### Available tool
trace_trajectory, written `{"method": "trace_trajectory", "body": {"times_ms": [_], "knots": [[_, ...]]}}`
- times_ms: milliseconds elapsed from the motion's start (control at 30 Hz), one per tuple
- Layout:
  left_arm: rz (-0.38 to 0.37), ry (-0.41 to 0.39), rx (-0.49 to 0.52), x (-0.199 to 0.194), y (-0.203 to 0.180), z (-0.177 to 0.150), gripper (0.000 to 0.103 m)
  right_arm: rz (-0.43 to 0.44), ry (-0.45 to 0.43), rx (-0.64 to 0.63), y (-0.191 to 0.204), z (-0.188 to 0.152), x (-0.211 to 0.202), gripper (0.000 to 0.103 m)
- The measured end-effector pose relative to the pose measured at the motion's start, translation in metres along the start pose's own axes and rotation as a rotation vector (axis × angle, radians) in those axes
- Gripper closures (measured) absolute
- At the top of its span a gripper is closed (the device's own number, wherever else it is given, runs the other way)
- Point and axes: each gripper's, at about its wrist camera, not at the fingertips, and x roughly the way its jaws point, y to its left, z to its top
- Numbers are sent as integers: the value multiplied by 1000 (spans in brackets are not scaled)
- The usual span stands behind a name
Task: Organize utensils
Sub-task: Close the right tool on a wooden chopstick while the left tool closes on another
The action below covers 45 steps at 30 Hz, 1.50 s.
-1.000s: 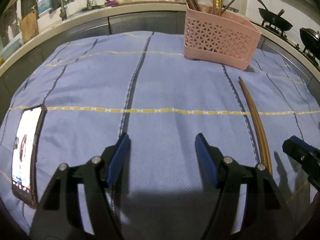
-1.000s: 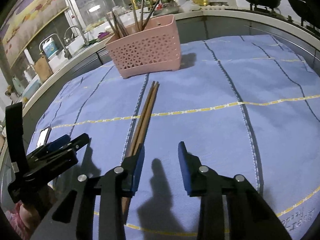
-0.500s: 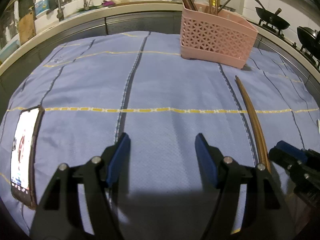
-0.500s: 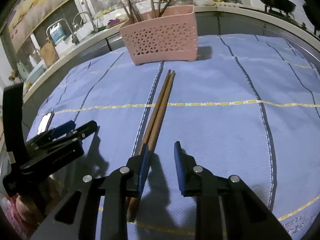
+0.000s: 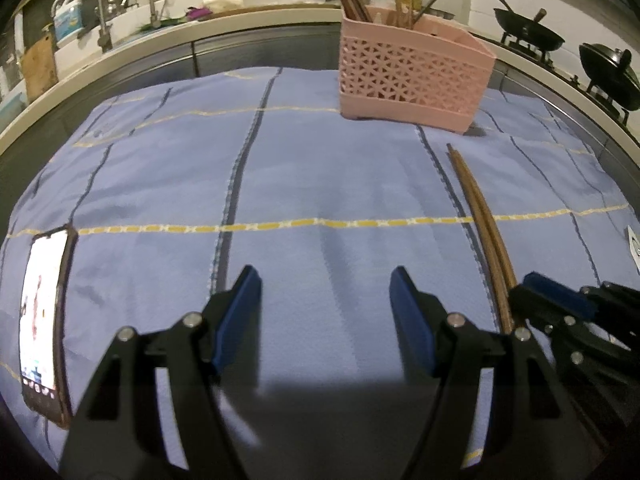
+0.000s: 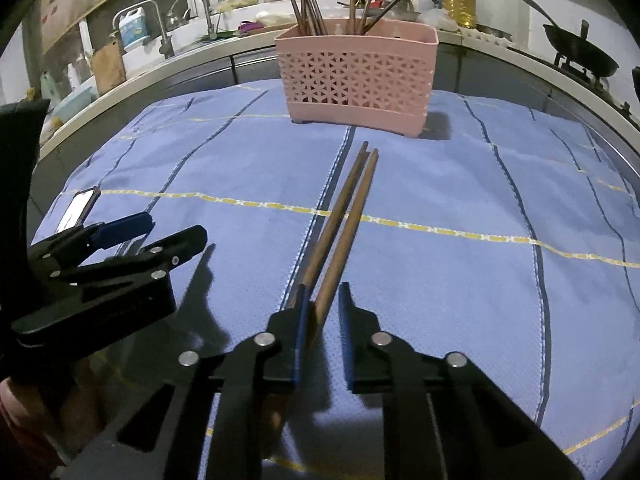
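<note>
The chopsticks [image 6: 344,220] lie side by side on the blue cloth [image 6: 440,184] before the pink basket [image 6: 356,76]; light, stiff, smooth, likely to roll apart, best pinched near the thick ends. The right gripper [image 6: 324,312], spread wider a second ago, is closing around them. The left gripper [image 5: 324,300] hangs spread, empty.

From my right wrist view, the near ends of the chopsticks [image 6: 340,236] disappear under the right gripper [image 6: 324,336], so I cannot tell whether its closing pads touch them. The basket [image 6: 356,76] hides the lower parts of the utensils standing in it. The phone [image 5: 42,320] is too blurred to read. A white scrap [image 5: 634,242] at the cloth's right edge is cut off. My left gripper [image 6: 148,232] runs off the left edge.
</note>
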Motion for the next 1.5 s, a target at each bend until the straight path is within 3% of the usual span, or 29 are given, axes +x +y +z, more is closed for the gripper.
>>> {"method": "trace_trajectory", "body": {"times_ms": [200, 300, 733, 967, 1100, 1233, 1500], "knots": [[-40, 18, 10, -1, -9, 7, 37, 6, -10, 42, -11, -5, -6, 92], [-26, 11, 30, -1, -18, 12, 37, -13, -19, 77, -22, -9, -10, 96], [24, 38, 85, 7, -47, 23, 37, 8, -36, 154, -45, -19, -19, 96], [34, 51, 101, 11, -57, 27, 37, -29, -66, 256, -76, -23, -27, 96], [29, 61, 108, 14, -63, 30, 37, -18, -62, 245, -76, -27, -30, 96], [24, 63, 117, 16, -69, 33, 30, -5, -54, 211, -69, -29, -30, 96], [17, 61, 133, 15, -78, 36, 29, 20, -50, 216, -69, -27, -28, 96]]}}
